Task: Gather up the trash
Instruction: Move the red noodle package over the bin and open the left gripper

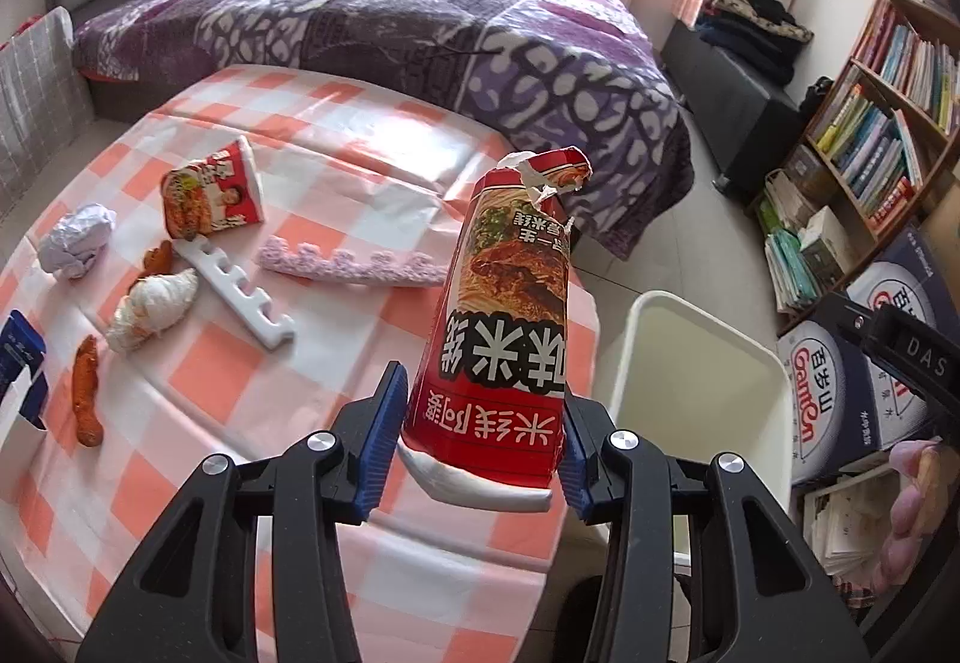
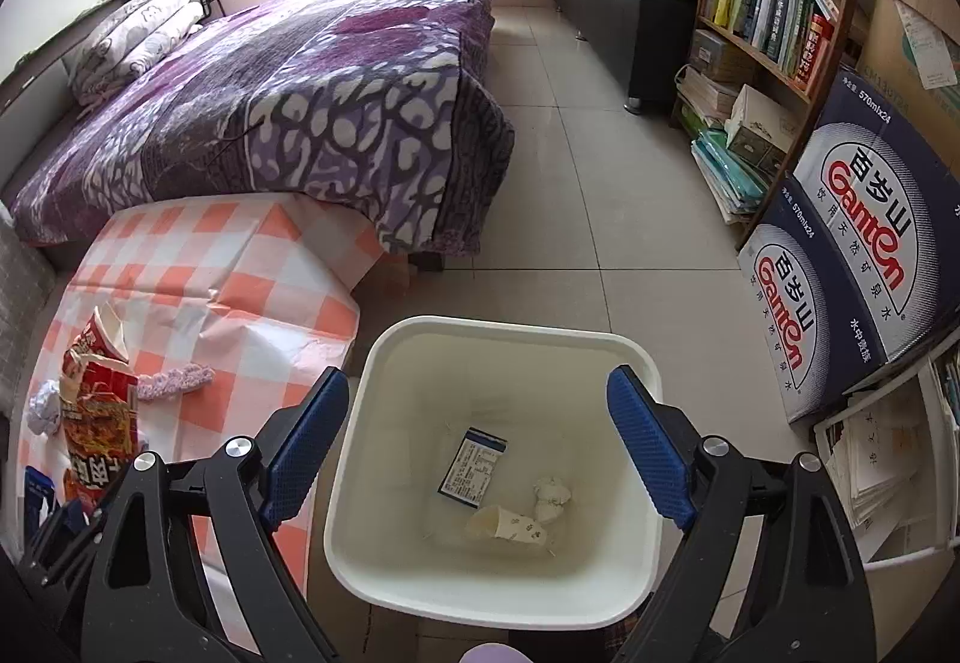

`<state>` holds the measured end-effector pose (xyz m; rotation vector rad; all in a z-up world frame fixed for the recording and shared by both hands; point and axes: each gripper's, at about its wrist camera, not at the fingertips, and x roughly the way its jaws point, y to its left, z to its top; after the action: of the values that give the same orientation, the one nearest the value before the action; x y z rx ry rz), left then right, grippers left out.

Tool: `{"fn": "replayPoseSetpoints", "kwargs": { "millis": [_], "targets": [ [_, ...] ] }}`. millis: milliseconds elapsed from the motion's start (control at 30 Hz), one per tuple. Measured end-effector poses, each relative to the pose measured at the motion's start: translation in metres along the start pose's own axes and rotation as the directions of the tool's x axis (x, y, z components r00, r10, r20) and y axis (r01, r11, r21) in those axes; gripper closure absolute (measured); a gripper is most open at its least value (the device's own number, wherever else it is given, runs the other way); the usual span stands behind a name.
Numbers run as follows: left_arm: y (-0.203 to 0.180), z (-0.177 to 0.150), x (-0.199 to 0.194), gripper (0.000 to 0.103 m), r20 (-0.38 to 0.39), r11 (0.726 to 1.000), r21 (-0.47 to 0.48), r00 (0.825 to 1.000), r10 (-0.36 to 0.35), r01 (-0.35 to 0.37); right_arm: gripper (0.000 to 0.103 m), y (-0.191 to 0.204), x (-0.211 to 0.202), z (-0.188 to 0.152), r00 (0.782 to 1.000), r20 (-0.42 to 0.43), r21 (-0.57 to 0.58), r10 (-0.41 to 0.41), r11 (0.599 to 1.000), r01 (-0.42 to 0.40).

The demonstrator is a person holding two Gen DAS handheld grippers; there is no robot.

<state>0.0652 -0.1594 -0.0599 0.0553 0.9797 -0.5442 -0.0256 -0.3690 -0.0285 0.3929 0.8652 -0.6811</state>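
A red noodle cup was clamped between the jaws of the left gripper, held up over the desk edge, just beside the white bin. The right gripper was hung over the bin, jaws wide with nothing in them. A carton, paper cup and wad were seen lying at the bin's bottom.

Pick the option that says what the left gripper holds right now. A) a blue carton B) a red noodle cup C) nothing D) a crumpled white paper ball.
B: in the left wrist view the left gripper has its blue pads shut on the red noodle cup, lifted above the checked tablecloth.
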Motion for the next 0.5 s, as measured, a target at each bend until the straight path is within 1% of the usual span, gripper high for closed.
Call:
{"fn": "replayPoseSetpoints", "kwargs": {
  "millis": [100,267,400,467,500],
  "targets": [
    [-0.017,-0.003,0.011,0.058,-0.038,0.999,0.008,0.998,-0.052,0.052,0.016,-0.013,-0.001,0.004,1.000,0.008,0.036,-0.001,0.999,0.000],
    [-0.046,-0.012,0.029,0.058,-0.097,0.992,0.025,0.988,-0.118,0.121,0.015,-0.033,-0.003,0.009,1.000,0.018,0.090,0.000,0.996,-0.001],
    [-0.064,-0.018,0.041,0.058,-0.146,0.983,0.013,0.973,-0.181,0.185,0.015,-0.042,-0.004,0.012,1.000,0.023,0.117,0.015,0.993,-0.017],
    [-0.073,-0.020,0.047,0.057,-0.168,0.974,0.003,0.960,-0.222,0.226,0.015,-0.045,-0.006,0.013,0.999,0.029,0.129,0.023,0.991,-0.026],
    [-0.076,-0.022,0.049,0.058,-0.178,0.967,-0.003,0.951,-0.252,0.256,0.014,-0.047,-0.007,0.014,0.999,0.033,0.136,0.024,0.990,-0.028]
  ]
}}
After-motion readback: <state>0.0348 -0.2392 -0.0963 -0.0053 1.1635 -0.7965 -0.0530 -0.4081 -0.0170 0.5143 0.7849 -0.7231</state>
